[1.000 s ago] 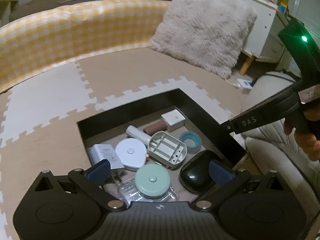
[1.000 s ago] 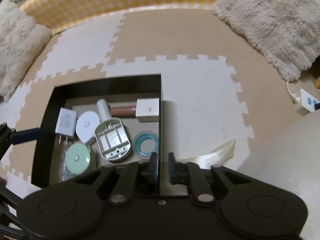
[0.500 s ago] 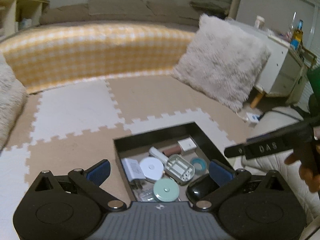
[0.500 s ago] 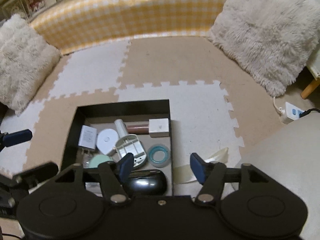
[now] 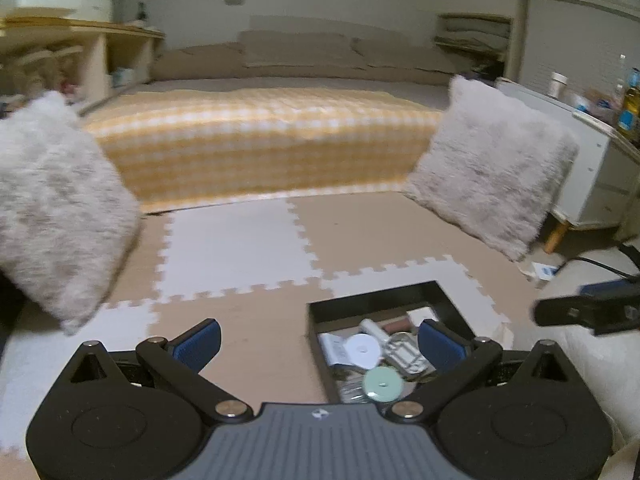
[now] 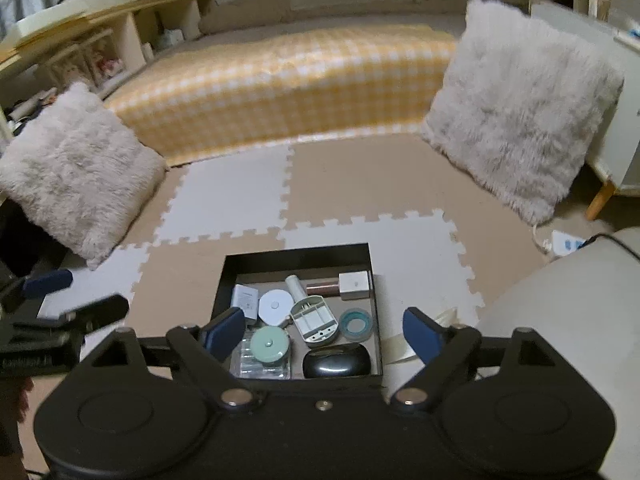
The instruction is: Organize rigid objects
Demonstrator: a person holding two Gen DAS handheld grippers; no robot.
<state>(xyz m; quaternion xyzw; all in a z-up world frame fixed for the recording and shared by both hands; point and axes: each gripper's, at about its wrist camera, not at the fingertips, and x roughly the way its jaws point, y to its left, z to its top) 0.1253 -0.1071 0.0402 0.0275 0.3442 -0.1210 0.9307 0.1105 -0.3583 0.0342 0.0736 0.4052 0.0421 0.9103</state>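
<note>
Beyond the fingers, a floor of interlocking beige and white foam mats (image 6: 328, 184). At its far edge, a low bed with a yellow checked cover (image 6: 288, 88); fluffy cushions at left (image 6: 76, 172) and right (image 6: 520, 120). Wooden shelving (image 6: 100, 40) far left; white cabinet (image 5: 600, 176) far right. Dim indoor light.

Dim, warm indoor light in both my views; left view smeared by motion blur; right view sharper; fisheye bends edges; corners black; shadows soft.

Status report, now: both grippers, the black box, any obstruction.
Left gripper open, empty. Right gripper opening, nothing between the jaws. Black box on the foam mat, loaded, black mouse inside. No obstruction seen.
</note>
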